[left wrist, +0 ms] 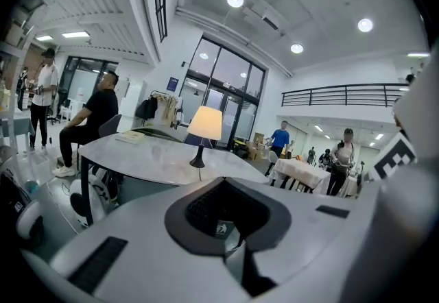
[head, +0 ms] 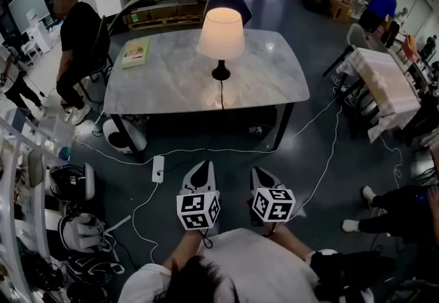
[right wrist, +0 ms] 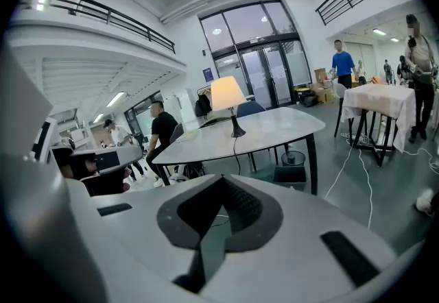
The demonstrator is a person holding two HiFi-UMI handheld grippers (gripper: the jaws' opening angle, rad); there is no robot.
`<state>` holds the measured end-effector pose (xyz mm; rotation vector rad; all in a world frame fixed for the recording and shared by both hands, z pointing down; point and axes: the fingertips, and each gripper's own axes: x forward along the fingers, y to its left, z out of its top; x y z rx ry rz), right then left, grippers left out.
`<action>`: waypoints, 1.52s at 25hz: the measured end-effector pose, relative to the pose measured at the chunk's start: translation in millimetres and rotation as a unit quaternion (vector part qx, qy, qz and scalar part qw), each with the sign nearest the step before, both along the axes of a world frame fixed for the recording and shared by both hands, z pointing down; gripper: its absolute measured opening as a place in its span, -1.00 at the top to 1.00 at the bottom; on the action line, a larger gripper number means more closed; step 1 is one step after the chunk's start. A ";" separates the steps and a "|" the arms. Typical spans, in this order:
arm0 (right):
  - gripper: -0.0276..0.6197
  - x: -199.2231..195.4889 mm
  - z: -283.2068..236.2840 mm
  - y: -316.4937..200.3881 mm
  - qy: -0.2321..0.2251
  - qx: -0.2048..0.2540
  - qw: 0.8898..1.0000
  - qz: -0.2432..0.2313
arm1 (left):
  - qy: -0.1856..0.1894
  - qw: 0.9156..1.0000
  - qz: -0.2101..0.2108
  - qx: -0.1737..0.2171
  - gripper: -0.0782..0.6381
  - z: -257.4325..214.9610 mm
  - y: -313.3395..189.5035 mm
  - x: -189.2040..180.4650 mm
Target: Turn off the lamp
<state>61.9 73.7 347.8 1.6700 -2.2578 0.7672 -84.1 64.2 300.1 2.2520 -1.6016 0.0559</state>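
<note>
left gripper, right gripper shut, lamp switch unseen

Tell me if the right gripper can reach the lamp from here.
Probably not yet. The lit lamp stands near the middle of the table, and floor separates the right gripper from its near edge. Nothing seems to block the path, so stepping closer should do.

Green book on marble table; power strip on floor
</note>
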 end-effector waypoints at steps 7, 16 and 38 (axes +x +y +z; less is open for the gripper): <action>0.92 -21.1 -2.6 -48.0 0.005 -0.001 1.000 0.008 | 0.004 1.000 0.006 0.002 0.76 -3.9 -52.0 -21.6; 0.92 -42.7 -7.0 -106.5 0.009 0.007 1.000 0.017 | 0.001 1.000 0.027 0.012 0.76 -8.0 -113.1 -34.2; 0.92 5.5 43.9 -171.4 0.005 -0.059 0.997 0.052 | -0.022 0.997 0.054 -0.056 0.76 53.9 -182.1 11.6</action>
